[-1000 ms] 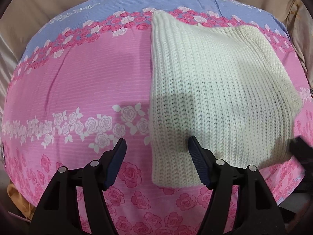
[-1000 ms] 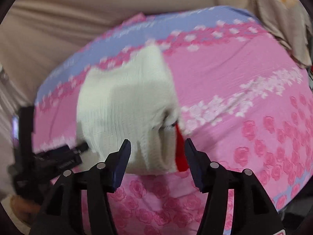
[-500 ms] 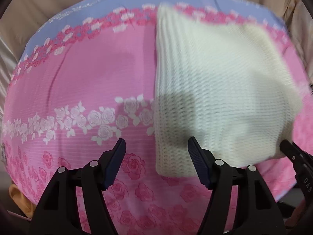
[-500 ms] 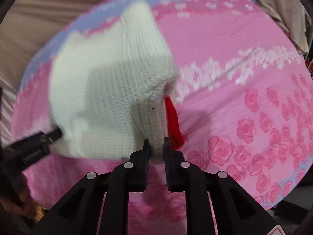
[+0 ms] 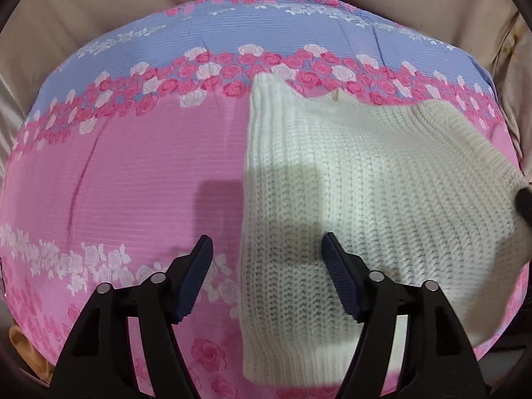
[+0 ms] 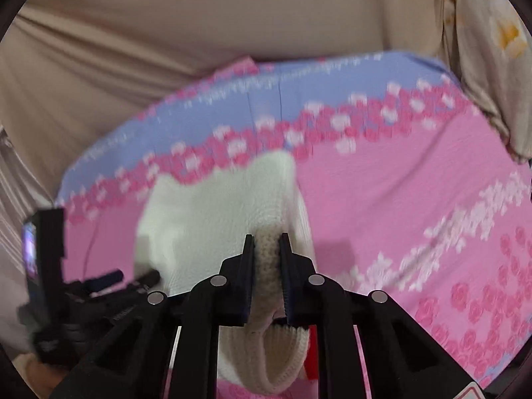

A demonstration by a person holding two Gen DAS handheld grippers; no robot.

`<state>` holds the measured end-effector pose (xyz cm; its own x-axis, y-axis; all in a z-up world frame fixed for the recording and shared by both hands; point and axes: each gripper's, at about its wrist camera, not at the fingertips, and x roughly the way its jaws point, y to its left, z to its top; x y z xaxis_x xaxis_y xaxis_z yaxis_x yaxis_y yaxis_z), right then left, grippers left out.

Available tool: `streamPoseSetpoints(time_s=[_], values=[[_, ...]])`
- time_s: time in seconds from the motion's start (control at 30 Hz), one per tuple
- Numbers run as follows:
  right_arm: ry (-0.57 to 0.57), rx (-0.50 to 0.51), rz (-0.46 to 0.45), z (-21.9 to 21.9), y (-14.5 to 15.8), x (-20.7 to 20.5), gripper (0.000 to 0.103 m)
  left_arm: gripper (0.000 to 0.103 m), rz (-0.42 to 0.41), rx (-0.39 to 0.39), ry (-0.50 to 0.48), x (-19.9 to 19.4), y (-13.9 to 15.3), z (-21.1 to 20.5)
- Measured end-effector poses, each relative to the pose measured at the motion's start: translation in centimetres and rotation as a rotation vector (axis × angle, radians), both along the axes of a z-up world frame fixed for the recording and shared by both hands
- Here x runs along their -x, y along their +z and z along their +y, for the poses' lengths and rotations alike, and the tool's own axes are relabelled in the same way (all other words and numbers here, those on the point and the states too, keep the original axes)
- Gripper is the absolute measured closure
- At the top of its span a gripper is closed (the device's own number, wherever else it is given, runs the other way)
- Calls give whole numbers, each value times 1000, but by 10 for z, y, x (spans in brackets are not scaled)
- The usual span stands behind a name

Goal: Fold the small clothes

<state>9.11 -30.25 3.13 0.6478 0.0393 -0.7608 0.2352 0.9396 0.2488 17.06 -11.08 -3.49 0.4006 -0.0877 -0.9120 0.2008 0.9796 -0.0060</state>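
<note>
A cream knitted garment (image 5: 372, 193) lies on a pink and blue rose-print sheet (image 5: 139, 166). In the left wrist view my left gripper (image 5: 267, 249) is open, hovering over the garment's left edge with nothing between its fingers. The tip of the other gripper (image 5: 524, 199) shows at the garment's right edge. In the right wrist view my right gripper (image 6: 267, 242) is shut on a raised fold of the cream knitted garment (image 6: 212, 226), lifting that edge off the sheet. My left gripper (image 6: 133, 277) appears at the left, beside the garment.
Beige fabric (image 6: 199, 26) rises behind the sheet. A pale floral cloth (image 6: 492, 43) hangs at the far right. The sheet (image 6: 415, 199) to the right of the garment is bare. A bit of red (image 6: 307, 370) shows under the lifted edge.
My right gripper went from open to shut on the garment's right edge and has lifted it. My left gripper stayed open and shifted slightly forward over the left edge.
</note>
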Motion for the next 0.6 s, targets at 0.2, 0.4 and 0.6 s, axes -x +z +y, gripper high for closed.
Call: streamPoseSetpoints(time_s=[0.2, 0.4, 0.6], values=[[-80, -24, 250, -27, -88, -20, 85, 35, 2, -21, -27, 5, -1, -9], [-99, -93, 141, -27, -45, 9, 59, 36, 6, -10, -31, 12, 3, -9], [-40, -122, 184, -15, -61, 32, 35, 16, 39, 147, -44, 26, 10, 8]])
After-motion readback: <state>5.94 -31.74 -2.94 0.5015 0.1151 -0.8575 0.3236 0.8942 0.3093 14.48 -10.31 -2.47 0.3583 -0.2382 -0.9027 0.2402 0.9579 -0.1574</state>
